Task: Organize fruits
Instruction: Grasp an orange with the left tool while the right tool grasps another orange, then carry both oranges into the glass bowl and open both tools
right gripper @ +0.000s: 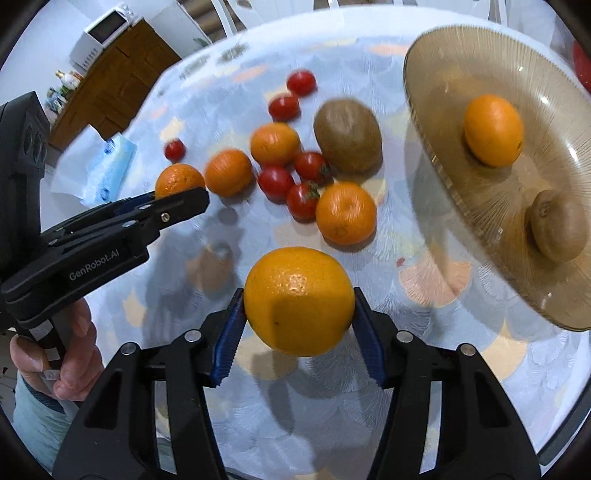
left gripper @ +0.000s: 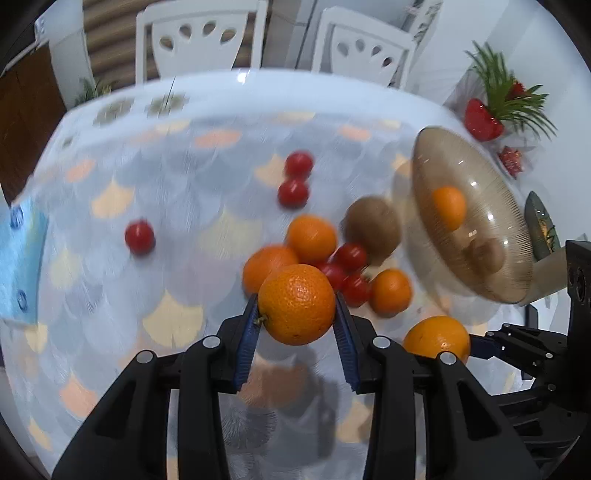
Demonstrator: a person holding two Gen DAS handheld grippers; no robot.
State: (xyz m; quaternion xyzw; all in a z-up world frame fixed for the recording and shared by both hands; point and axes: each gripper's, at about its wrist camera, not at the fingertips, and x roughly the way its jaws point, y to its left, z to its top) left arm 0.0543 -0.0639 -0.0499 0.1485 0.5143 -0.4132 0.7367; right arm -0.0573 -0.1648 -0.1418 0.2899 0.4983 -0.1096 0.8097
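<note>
- Left tool grips an orange between its blue pads, above the tabletop
- Right tool clamps a second orange, near the amber glass bowl
- Only the right wrist view shows a hand on the left tool's grip, plus a microwave on a wooden cabinet
- Only the left wrist view shows two white chairs and a red-and-green table decoration
- The bowl holds an orange and a kiwi; loose oranges, tomatoes and one kiwi sit on the scale-patterned cloth

Bench in scale-patterned cloth, ahead of the jaws oranges, tomatoes, kiwi, right amber dish, left tissue pack.
</note>
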